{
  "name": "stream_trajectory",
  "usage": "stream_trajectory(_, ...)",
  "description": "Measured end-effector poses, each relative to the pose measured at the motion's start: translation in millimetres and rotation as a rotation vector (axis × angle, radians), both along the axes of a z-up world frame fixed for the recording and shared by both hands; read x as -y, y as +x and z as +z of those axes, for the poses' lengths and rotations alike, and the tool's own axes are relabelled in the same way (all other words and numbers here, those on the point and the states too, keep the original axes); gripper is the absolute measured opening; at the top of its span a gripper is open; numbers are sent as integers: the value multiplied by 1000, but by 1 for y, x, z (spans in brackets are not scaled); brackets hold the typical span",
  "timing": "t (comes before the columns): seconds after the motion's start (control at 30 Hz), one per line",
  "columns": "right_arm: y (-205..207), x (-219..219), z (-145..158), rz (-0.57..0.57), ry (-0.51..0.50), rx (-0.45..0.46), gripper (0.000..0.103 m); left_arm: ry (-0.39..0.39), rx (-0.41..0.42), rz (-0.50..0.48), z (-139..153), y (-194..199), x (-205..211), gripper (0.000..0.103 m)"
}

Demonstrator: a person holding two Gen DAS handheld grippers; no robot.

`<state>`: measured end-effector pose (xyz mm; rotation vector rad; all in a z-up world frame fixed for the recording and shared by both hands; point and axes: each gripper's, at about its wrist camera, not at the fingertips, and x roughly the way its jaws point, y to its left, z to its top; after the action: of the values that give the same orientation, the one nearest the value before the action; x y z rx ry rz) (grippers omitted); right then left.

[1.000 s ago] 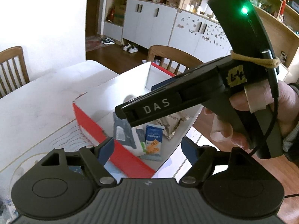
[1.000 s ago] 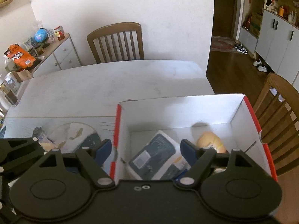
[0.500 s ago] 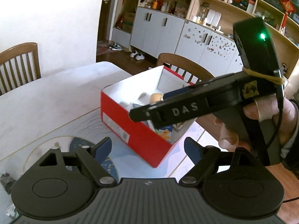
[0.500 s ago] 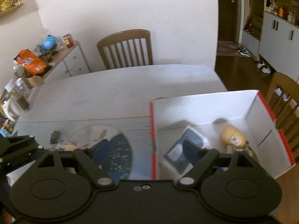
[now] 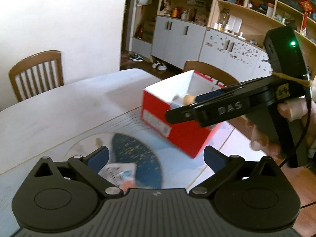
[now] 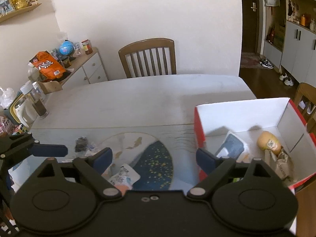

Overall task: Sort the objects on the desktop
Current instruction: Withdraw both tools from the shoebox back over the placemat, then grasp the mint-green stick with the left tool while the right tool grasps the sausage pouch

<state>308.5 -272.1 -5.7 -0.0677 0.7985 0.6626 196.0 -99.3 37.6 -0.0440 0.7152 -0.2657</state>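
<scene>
A red box with white inside (image 5: 177, 130) (image 6: 237, 114) stands on the table's right side. It holds a tan bun-like packet (image 6: 269, 143), a dark blue packet (image 6: 233, 148) and a crumpled wrapper (image 6: 282, 164). A white and orange snack packet (image 5: 120, 173) (image 6: 123, 177) lies on the mat just below both grippers. A small dark packet (image 6: 81, 144) lies further left. My left gripper (image 5: 156, 156) is open and empty above the mat. My right gripper (image 6: 154, 157) is open and empty, left of the box; its body shows in the left wrist view (image 5: 227, 108).
A printed mat (image 6: 158, 158) with a dark blue patch covers the table's near part. Wooden chairs (image 6: 148, 57) stand at the far and right sides. Bottles, a jug (image 6: 25, 108) and a Rubik's cube sit at the table's left end. Cabinets line the room behind.
Both grippers have pulled back and leftward from over the box to above the mat. The white and orange packet has come into view beneath them.
</scene>
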Motion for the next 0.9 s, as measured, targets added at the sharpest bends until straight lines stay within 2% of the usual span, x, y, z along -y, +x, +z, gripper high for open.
stream_trajectory(0.23, -16, -21, -17, -8, -25, 3, 92, 50, -3, 80, -22, -21, -40, 103)
stream_trajectory(0.4, -26, -38, -30, -4, -49, 10, 92, 22, -17, 115, -36, -31, -64, 103)
stream_trajectory(0.7, -33, -60, -58, -16, -90, -22, 92, 53, -31, 153, -62, -45, -90, 103)
stream_trajectory(0.9, -34, -73, -76, -16, -127, -36, 92, 30, -47, 156, -79, -47, -101, 103)
